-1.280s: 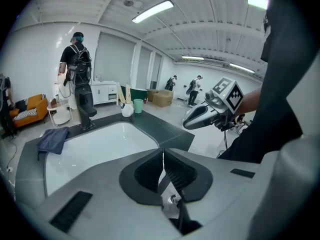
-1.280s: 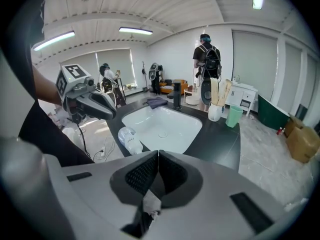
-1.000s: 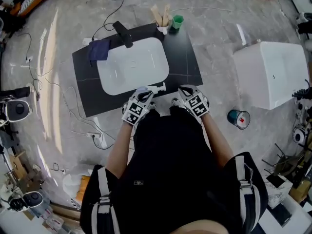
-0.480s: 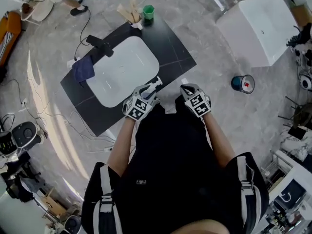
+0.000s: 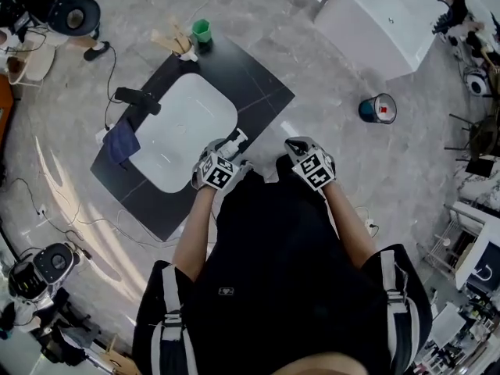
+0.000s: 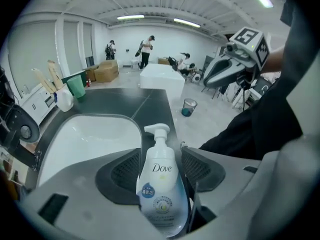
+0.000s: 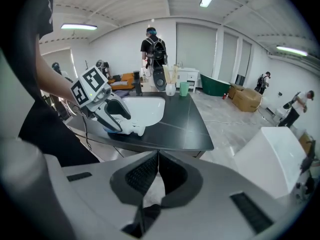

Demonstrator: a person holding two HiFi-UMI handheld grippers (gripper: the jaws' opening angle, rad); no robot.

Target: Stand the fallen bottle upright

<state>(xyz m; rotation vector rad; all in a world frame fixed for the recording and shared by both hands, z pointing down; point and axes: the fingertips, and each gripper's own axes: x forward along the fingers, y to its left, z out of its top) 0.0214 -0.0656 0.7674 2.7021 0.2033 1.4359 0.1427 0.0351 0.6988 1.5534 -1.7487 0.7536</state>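
A white Dove pump bottle (image 6: 161, 184) lies on its side on the black counter (image 5: 262, 92), at the front rim of the white sink (image 5: 212, 104); its pump points away from me. My left gripper (image 5: 227, 148) slants down over it. The jaws are opening, with the bottle's body between them, and the pads (image 6: 126, 170) stand just off its sides. In the right gripper view the left gripper (image 7: 114, 118) covers most of the bottle (image 7: 135, 129). My right gripper (image 5: 295, 144) hovers off the counter's front edge, shut and empty, its pads (image 7: 150, 168) meeting.
At the counter's back stand a green cup (image 5: 201, 31) and a holder with wooden sticks (image 5: 176, 41). A black faucet (image 5: 137, 98) and a blue cloth (image 5: 119, 141) sit left of the sink. A blue bin (image 5: 378, 108) and a white tub (image 5: 383, 22) stand on the floor to the right.
The left gripper has sunk onto the bottle and opened its jaws around it. The right gripper has shifted a little sideways. The head view has swung round.
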